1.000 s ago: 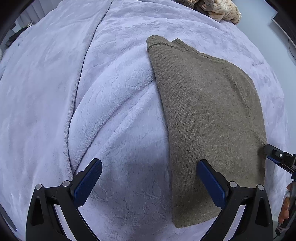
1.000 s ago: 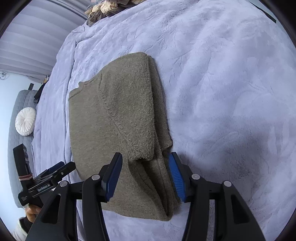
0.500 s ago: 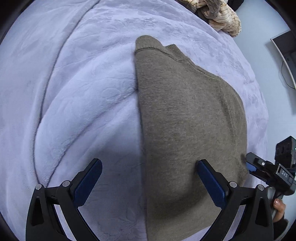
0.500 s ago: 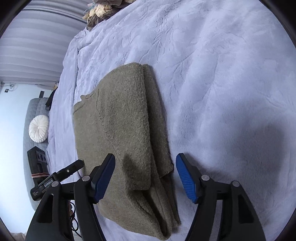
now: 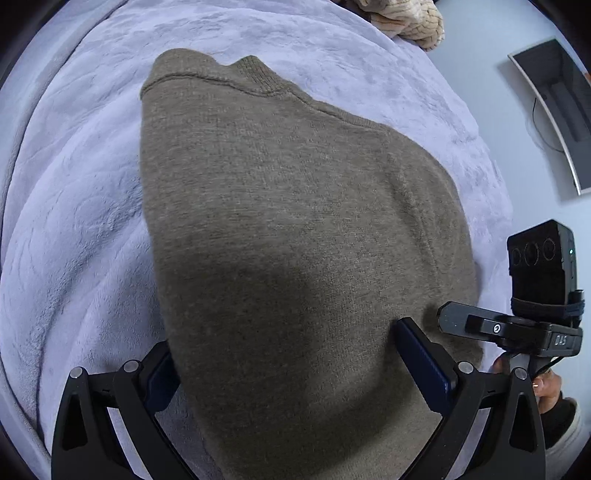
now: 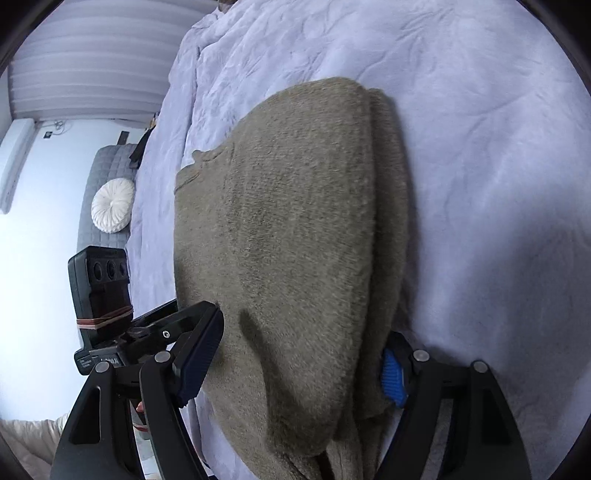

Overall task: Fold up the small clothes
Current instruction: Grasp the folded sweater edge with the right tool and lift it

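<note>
An olive-brown knitted sweater (image 5: 295,221), folded lengthwise, lies flat on a lavender plush blanket (image 5: 74,221). My left gripper (image 5: 291,363) is open wide and low over the sweater's near end, one blue pad at its left edge and the other resting over its right part. In the right wrist view the sweater (image 6: 295,221) shows its folded sleeve layers along the right side. My right gripper (image 6: 295,365) straddles that near end with its jaws opening; cloth lies between them, and the far pad is half hidden by the fold. Each gripper shows in the other's view: the right gripper (image 5: 498,328) and the left gripper (image 6: 155,332).
A beige knitted pile (image 5: 406,18) sits at the blanket's far edge. A dark screen (image 5: 554,110) stands off to the right. A grey couch (image 6: 99,166) with a round white cushion (image 6: 112,210) is beyond the bed's left side. A person's hand (image 5: 546,384) holds the right gripper.
Both grippers have come down and in toward the sweater's near end, which now fills both views. The right jaws have spread wider and now span the cloth. The sweater has stayed put.
</note>
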A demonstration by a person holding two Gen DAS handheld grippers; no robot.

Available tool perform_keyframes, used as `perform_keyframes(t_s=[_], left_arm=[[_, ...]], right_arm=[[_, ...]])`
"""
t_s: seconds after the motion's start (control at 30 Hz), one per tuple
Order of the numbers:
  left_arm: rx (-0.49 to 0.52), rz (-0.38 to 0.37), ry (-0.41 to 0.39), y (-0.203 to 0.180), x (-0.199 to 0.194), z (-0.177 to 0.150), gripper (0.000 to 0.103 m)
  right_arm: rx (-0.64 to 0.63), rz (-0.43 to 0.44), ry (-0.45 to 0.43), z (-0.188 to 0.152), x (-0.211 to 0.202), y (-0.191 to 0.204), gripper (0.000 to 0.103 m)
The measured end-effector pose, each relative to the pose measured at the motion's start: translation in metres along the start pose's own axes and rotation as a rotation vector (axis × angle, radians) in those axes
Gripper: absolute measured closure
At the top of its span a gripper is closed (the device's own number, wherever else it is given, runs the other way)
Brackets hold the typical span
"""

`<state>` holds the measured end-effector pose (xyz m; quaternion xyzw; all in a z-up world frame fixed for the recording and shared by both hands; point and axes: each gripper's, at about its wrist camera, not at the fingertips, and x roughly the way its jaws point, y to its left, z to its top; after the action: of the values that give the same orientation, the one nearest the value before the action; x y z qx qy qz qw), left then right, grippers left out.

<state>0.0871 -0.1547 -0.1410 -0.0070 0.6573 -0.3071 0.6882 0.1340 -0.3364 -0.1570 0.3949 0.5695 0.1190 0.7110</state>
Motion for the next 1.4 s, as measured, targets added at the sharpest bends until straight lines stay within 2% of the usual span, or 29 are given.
perform_keyframes(t_s=[0.17, 0.23, 0.27, 0.3, 0.37, 0.4, 0.47, 0.53, 0.7, 0.9, 1.1, 1.27, 1.4], left_arm=[[-0.043, -0.043, 0.009, 0.009, 0.008, 0.000, 0.000], [-0.033, -0.030, 0.009, 0.007, 0.007, 0.000, 0.002], [-0.024, -0.020, 0.007, 0.005, 0.006, -0.001, 0.009], [-0.023, -0.010, 0.003, 0.004, 0.003, -0.002, 0.011], [-0.030, -0.010, -0.021, 0.007, -0.007, -0.007, 0.028], [-0.031, -0.013, -0.035, 0.008, -0.013, -0.009, 0.033], [-0.029, -0.021, -0.054, 0.010, -0.024, -0.013, 0.050], [-0.031, -0.041, -0.063, 0.010, -0.033, -0.015, 0.055], [-0.003, -0.046, -0.080, 0.010, -0.065, -0.027, 0.055], [-0.013, -0.049, -0.079, 0.016, -0.102, -0.055, 0.055], [-0.045, -0.021, -0.084, 0.034, -0.133, -0.102, 0.055], [-0.094, 0.004, -0.067, 0.057, -0.141, -0.139, 0.055], [-0.082, 0.066, -0.040, 0.068, -0.132, -0.165, 0.055]], right_arm=[[0.107, 0.084, -0.030, 0.001, 0.007, -0.018, 0.024], [0.131, 0.083, -0.037, -0.001, 0.007, -0.020, 0.030], [0.131, 0.052, -0.034, -0.001, 0.007, -0.020, 0.043], [0.129, 0.028, -0.027, -0.002, 0.008, -0.019, 0.053], [0.133, 0.051, -0.034, -0.005, 0.005, -0.014, 0.066], [0.127, 0.047, -0.045, -0.006, 0.003, -0.009, 0.068], [0.133, 0.057, -0.057, -0.008, 0.001, -0.002, 0.069], [0.152, 0.105, -0.070, -0.011, -0.004, 0.003, 0.070], [0.179, 0.197, -0.089, -0.024, -0.015, 0.020, 0.070], [0.168, 0.221, -0.065, -0.051, -0.019, 0.051, 0.070], [0.128, 0.221, -0.028, -0.077, -0.011, 0.083, 0.070], [0.134, 0.227, 0.027, -0.088, 0.007, 0.092, 0.070], [0.144, 0.202, 0.072, -0.096, 0.031, 0.094, 0.070]])
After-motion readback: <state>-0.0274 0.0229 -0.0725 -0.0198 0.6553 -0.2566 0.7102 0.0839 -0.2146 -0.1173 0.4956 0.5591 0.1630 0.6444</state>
